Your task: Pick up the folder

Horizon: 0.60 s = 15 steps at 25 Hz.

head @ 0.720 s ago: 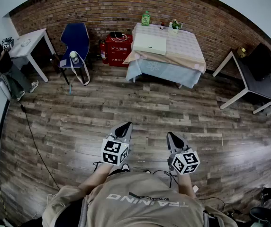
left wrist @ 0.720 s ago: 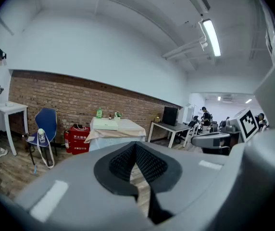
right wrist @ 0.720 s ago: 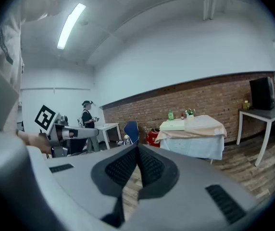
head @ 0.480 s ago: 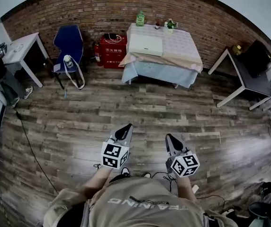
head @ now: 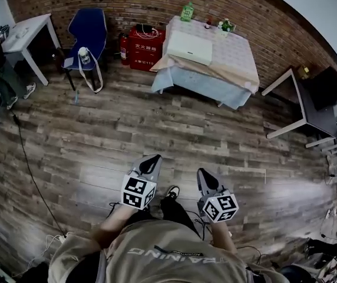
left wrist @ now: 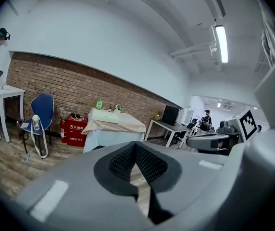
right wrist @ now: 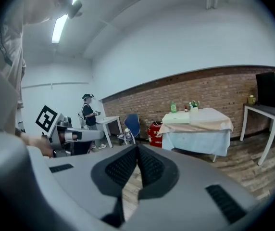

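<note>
two grippers out front, both close in to the person, low over the wooden floor [head: 98, 134]. left gripper [head: 151, 159] has its jaws clenched tight, pad against pad, nothing between them. right gripper [head: 202, 174] is the same, pressed together and carrying nothing. both tip slightly down toward the far side of the room. the folder [head: 189, 47], pale and flat, lies on the cloth-covered table [head: 236, 61] by the far brick wall [head: 133, 5], well apart from either gripper. a green bottle [head: 187, 10] stands at the table's far edge, just beyond the folder. left of the table sits a red box [head: 145, 46], then a blue chair [head: 92, 31], then a white table [head: 33, 23] at far left.
</note>
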Tool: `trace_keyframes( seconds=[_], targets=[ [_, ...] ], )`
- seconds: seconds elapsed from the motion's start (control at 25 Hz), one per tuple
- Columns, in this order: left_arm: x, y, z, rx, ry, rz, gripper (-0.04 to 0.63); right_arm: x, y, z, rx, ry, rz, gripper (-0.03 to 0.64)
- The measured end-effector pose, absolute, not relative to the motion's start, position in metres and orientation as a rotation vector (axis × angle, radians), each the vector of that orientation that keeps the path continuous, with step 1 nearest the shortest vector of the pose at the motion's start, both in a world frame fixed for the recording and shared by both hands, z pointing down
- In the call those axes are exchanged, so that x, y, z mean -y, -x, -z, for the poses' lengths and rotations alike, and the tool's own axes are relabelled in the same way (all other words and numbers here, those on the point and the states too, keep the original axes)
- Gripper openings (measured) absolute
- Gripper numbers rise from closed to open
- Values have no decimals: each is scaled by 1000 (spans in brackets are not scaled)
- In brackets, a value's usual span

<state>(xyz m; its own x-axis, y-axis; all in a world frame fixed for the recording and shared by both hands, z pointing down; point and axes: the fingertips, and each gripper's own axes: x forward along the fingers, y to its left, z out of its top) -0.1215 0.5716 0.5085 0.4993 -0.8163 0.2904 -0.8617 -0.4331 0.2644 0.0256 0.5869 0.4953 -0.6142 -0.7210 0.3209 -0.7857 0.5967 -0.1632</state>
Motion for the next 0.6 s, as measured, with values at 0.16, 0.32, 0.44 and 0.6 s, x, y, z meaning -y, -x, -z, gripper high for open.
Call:
trace_keyframes(
  seconds=[0.16,0.32,0.44,0.6],
  targets=[
    [-547,123,-512,1490,-2323,-144,3,-555,-26,-509,2670,-1165,-438,11],
    [-507,107,-493,1589,-2276,-115,3,-510,-47,-503,2713,-1126,-429,11],
    [-472,87,-475,1595,-2304,-142,3,-472,-60,-492,2765,-1106,-414,10],
    [-440,59,-463,1570,-2311,-129,3,-432,-82,-508,2799,-1064,-551,11]
  ],
)
